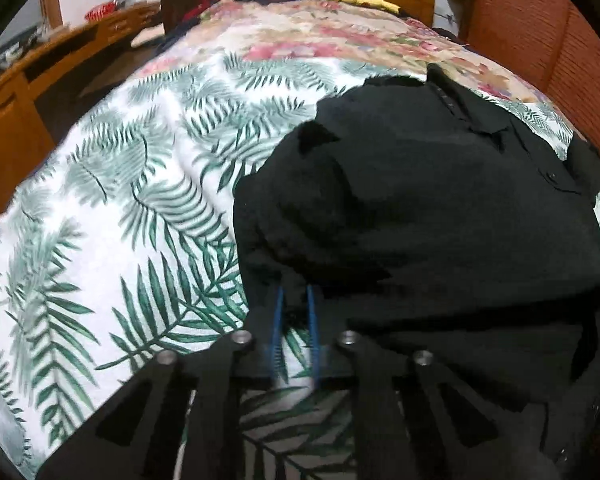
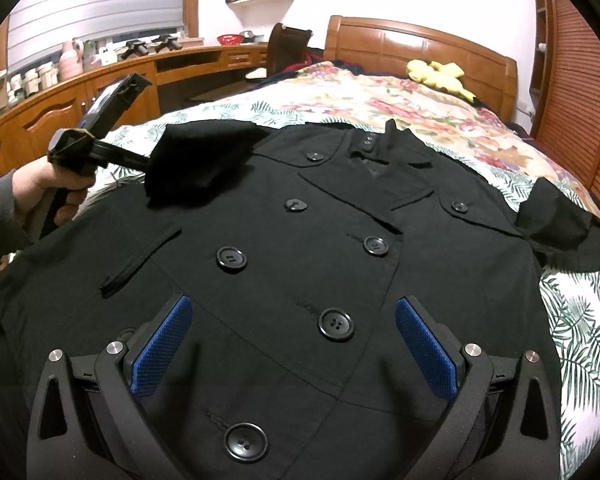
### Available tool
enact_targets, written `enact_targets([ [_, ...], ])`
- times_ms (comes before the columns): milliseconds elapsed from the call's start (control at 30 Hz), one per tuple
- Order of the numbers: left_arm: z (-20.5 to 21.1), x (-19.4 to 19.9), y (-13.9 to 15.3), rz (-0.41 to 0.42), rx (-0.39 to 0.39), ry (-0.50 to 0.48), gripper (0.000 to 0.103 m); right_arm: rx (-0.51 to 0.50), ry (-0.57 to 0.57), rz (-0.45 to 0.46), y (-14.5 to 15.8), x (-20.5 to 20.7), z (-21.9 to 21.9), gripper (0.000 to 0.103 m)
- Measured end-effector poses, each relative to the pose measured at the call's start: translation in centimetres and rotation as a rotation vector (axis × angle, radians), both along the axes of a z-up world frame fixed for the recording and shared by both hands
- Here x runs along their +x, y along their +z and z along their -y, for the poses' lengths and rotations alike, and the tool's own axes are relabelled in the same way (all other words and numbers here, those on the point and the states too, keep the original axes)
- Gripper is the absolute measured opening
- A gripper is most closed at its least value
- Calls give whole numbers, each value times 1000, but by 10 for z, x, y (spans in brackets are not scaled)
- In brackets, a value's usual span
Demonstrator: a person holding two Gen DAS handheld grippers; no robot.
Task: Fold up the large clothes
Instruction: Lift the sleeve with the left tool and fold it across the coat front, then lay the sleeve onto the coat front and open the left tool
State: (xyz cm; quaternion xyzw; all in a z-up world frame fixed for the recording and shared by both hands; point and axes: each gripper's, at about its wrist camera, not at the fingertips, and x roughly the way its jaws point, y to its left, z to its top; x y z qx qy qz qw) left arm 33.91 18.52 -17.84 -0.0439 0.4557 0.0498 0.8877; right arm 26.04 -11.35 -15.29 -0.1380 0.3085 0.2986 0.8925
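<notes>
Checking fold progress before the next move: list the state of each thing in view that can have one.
black coat: spread front-up on the bed, buttoned.
left sleeve: folded in over the chest, pinched by the left gripper.
right sleeve: still out to the side.
left gripper: shut on the left sleeve.
right gripper: open, over the coat's front, holding nothing.

1. Palm-leaf bedspread (image 1: 112,208) covering the near bed, floral quilt (image 2: 400,100) beyond at 12 o'clock.
2. Yellow plush toy (image 2: 440,74) against the wooden headboard (image 2: 420,46) at 1 o'clock.
3. Curved wooden desk (image 2: 100,88) at 10 o'clock, red bowl (image 2: 230,39) on it.
4. Louvred wardrobe door (image 2: 580,120) at 3 o'clock.
</notes>
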Motion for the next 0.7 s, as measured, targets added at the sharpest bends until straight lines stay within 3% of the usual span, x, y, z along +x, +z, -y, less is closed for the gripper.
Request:
enact_targets([
  [200,32,-22,62,152,37,-30,4,6,-16,24,7,-3,9,103],
  [467,115,-57,144,309,35,-174,4,43,-73,51,25,-3,37,103],
  [700,161,-93,162,371,-4,-238,4,59,-130,71,37,-5,64,103],
])
